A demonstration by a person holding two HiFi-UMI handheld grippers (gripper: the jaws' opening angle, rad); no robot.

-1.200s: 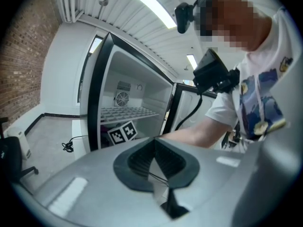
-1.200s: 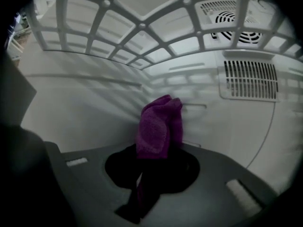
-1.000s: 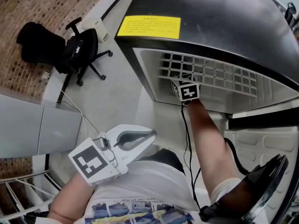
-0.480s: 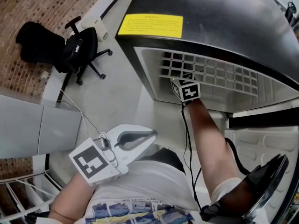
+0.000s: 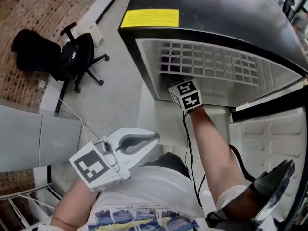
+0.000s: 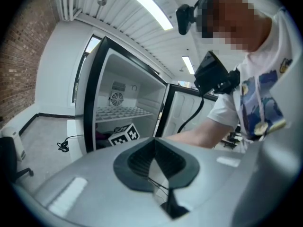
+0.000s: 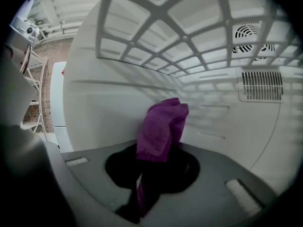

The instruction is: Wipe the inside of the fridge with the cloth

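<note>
Head view: right gripper (image 5: 186,93) inside fridge (image 5: 211,13), under shelf (image 5: 216,64); left gripper (image 5: 144,142) outside.
Left gripper view: jaws together, nothing between.
Right gripper view: jaws clamped on purple cloth (image 7: 161,131), sticking up ahead, near inner wall (image 7: 104,108).

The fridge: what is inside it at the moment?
Inside the fridge is a white wire shelf, and beneath it the right gripper, shut on a purple cloth. Vents show on the back wall. The compartment floor is hidden behind the gripper's body.

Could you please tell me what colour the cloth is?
The cloth is purple, clearest in the right gripper view.
</note>
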